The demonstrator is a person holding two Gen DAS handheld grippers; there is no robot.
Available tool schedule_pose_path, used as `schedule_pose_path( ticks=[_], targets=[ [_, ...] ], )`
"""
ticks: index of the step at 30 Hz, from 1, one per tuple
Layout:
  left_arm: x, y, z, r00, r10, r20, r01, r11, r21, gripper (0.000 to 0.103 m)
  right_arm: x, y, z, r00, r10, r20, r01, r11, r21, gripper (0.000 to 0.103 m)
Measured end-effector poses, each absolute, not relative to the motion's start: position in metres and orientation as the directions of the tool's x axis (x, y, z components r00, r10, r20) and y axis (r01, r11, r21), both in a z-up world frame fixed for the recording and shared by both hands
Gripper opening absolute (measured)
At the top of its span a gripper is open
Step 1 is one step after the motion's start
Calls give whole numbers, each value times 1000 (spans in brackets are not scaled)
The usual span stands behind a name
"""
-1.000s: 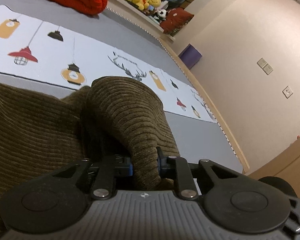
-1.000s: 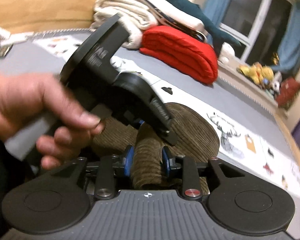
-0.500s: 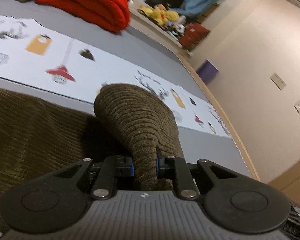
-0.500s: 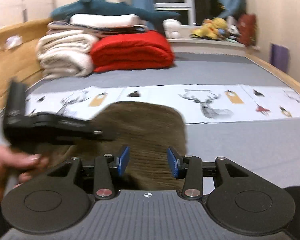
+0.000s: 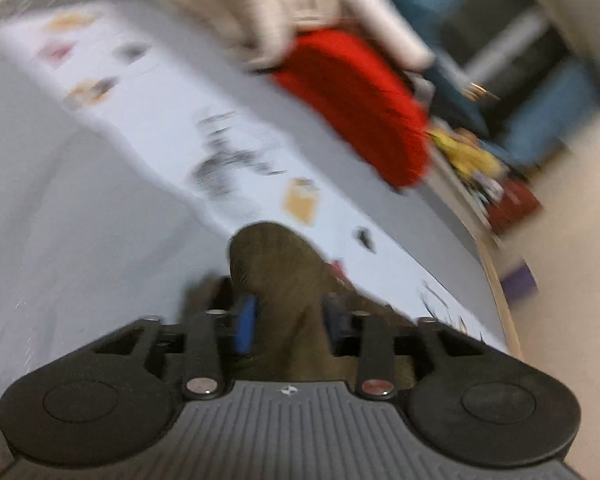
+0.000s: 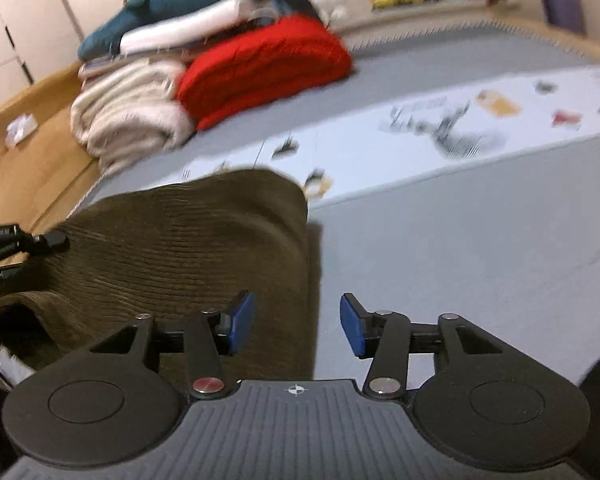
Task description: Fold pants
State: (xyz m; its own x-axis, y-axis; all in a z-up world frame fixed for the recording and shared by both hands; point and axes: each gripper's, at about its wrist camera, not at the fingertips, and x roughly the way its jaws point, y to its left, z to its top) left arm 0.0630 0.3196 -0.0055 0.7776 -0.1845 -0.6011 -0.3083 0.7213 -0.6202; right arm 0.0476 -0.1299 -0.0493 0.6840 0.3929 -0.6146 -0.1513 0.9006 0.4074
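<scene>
Both claws, left (image 5: 288, 320) and right (image 6: 298, 326), have just opened off the pants (image 6: 188, 248).

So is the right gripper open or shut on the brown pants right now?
Open. The right gripper has just been opening; its blue pads stand apart, clear of the brown pants, whose edge lies below the gap.

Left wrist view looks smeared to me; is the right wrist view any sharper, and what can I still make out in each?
Left wrist view: heavy motion blur, red folded blanket streaked, brown corduroy pants soft. Right wrist view: sharper nearby, corduroy ribs readable; printed white strip smeared. Fisheye bends both.
</scene>
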Motion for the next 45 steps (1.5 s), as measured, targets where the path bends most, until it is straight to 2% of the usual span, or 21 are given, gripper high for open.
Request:
schedule_pose_path(
  ticks=[2, 4, 6, 11, 14, 15, 17, 19, 21, 22, 23, 24, 30, 34, 38, 43, 45],
  targets=[
    [65, 336, -15, 777, -185, -602, -364, 648, -669, 53, 53, -123, -57, 641, 438, -630, -166, 881, 444, 60],
    [71, 339, -21, 755, -169, -633, -419, 618, -665, 70, 57, -117, -60, 613, 474, -632, -185, 864, 469, 65],
    [81, 335, -30, 706, -162, -690, -468, 624, -626, 81, 62, -111, -62, 593, 492, -637, -202, 857, 474, 71],
    [111, 308, -44, 586, -106, -803, -474, 759, -446, 88, 80, -103, -75, 540, 505, -673, -186, 851, 490, 78],
    [122, 296, -56, 531, -70, -844, -467, 807, -361, 91, 95, -97, -90, 485, 517, -705, -159, 845, 511, 80],
    [125, 292, -59, 524, -67, -849, -461, 816, -349, 95, 98, -95, -94, 466, 515, -719, -153, 848, 508, 80],
    [127, 286, -64, 514, -59, -856, -451, 830, -327, 96, 100, -90, -99, 451, 518, -727, -166, 849, 501, 79],
    [128, 282, -63, 509, -51, -859, -448, 837, -315, 95, 101, -84, -97, 458, 523, -719, -209, 850, 485, 75],
    [133, 275, -60, 509, -43, -859, -447, 840, -307, 91, 100, -75, -92, 470, 517, -716, -268, 856, 442, 53],
    [133, 273, -58, 513, -45, -857, -443, 842, -309, 86, 98, -71, -89, 483, 503, -717, -293, 864, 409, 46],
    [136, 269, -58, 516, -47, -855, -438, 844, -311, 84, 98, -71, -85, 496, 493, -715, -307, 869, 387, 33],
    [140, 267, -57, 520, -49, -853, -434, 845, -313, 82, 99, -72, -81, 505, 491, -709, -312, 870, 380, 25],
    [168, 225, -63, 508, -164, -846, -391, 831, -396, 75, 113, -116, -48, 581, 425, -694, -227, 904, 363, 20],
    [198, 148, -70, 490, -229, -841, -254, 885, -390, 74, 125, -177, -55, 577, 285, -765, -46, 947, 318, 20],
    [217, 82, -83, 502, -240, -831, -160, 918, -362, 75, 128, -235, -63, 537, 205, -818, 208, 908, 364, 20],
    [228, 65, -101, 487, -418, -767, -112, 841, -529, 75, 121, -260, -54, 551, 45, -833, 251, 943, 217, 19],
    [233, 64, -106, 473, -466, -747, -94, 817, -569, 75, 121, -272, -56, 546, 24, -837, 265, 943, 199, 18]
  ],
)
